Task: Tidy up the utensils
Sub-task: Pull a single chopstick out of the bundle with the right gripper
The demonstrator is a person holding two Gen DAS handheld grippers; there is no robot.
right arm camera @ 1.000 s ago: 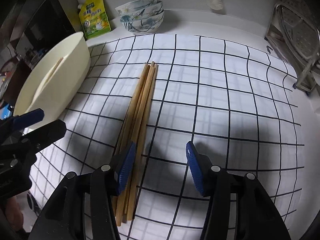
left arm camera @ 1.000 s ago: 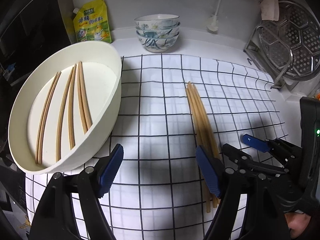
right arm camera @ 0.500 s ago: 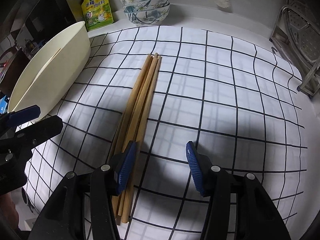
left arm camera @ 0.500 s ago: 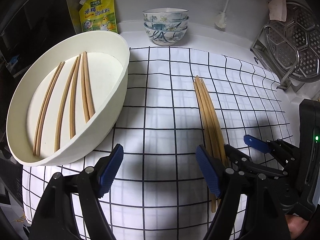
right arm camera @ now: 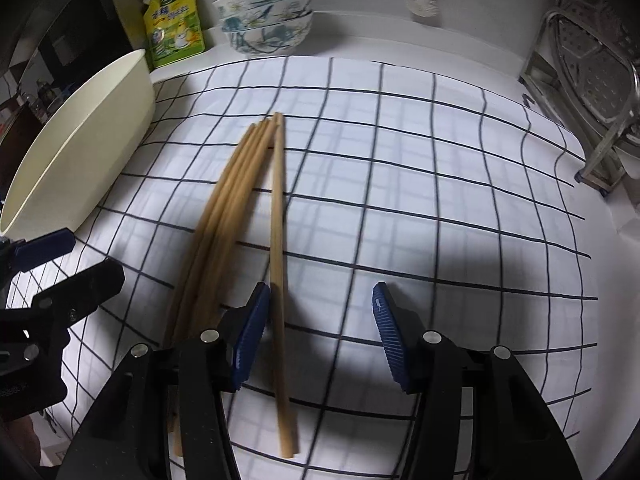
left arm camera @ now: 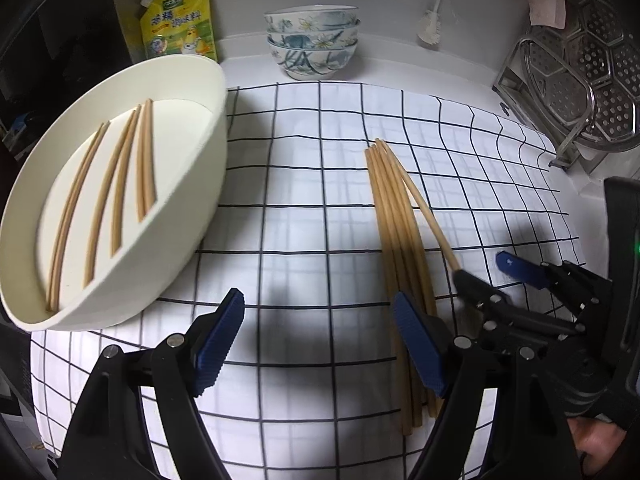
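Observation:
Several loose wooden chopsticks lie in a bundle on the checked cloth. One chopstick has fanned off to the right. Its near part lies between the jaws of my right gripper, close to the left pad; that gripper is open. My left gripper hovers left of the bundle, its jaws opening with only cloth between them. More chopsticks rest inside the tilted cream tub at the left.
Three stacked patterned bowls and a yellow pouch stand at the back wall. A white brush leans there too. A steel rack with a steamer tray fills the right. A hand shows at the lower right.
One chopstick has swung its near end rightward out of the bundle and now lies inside the right gripper's jaws. The left gripper has stayed in place.

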